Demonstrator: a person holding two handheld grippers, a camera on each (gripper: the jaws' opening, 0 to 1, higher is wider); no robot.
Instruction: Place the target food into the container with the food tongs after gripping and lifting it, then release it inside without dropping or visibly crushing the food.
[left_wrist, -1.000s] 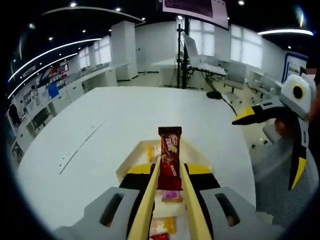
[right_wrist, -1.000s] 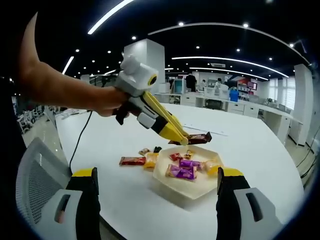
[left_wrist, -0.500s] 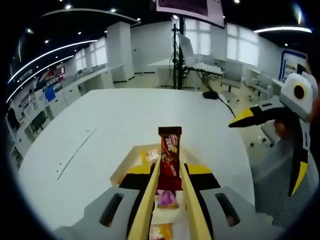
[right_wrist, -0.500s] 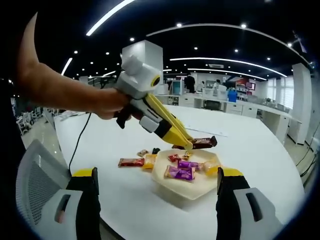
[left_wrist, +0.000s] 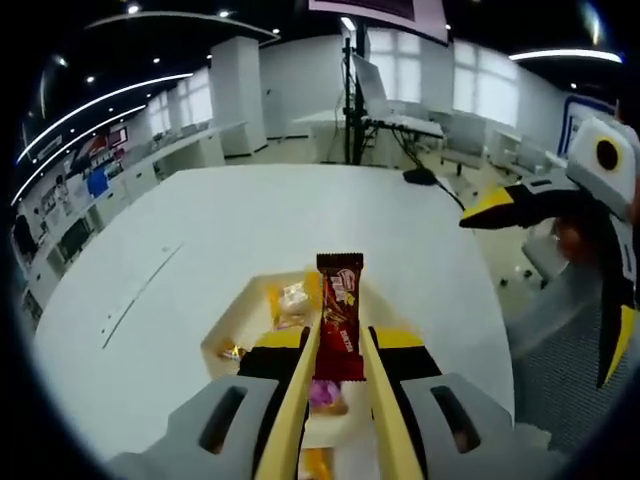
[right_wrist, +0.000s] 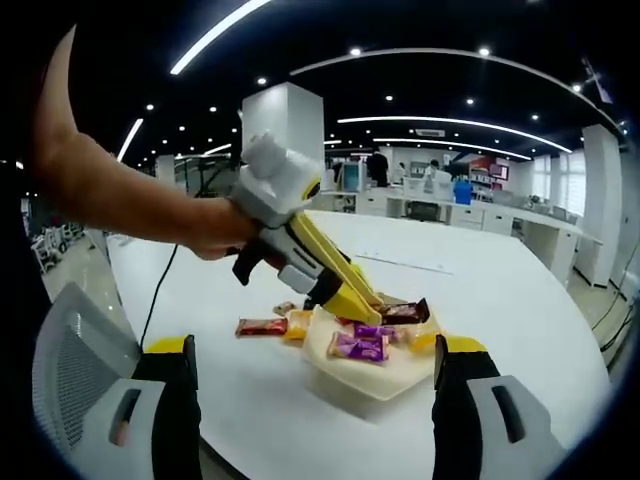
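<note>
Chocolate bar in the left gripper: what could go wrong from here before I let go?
The left gripper holds the chocolate bar by one end, above the tray. Released this high, it might bounce out. The tray already holds wrapped candies, so lowering further could press the bar into them. The bar juts past the jaw tips and could slip.

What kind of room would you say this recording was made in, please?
Probably an open-plan office or lab: a large white table, rows of desks behind, and recessed ceiling lights overhead.

Left tool (right_wrist: 368, 300): white-grey body, yellow tongs, black joints; bare forearm.
</note>
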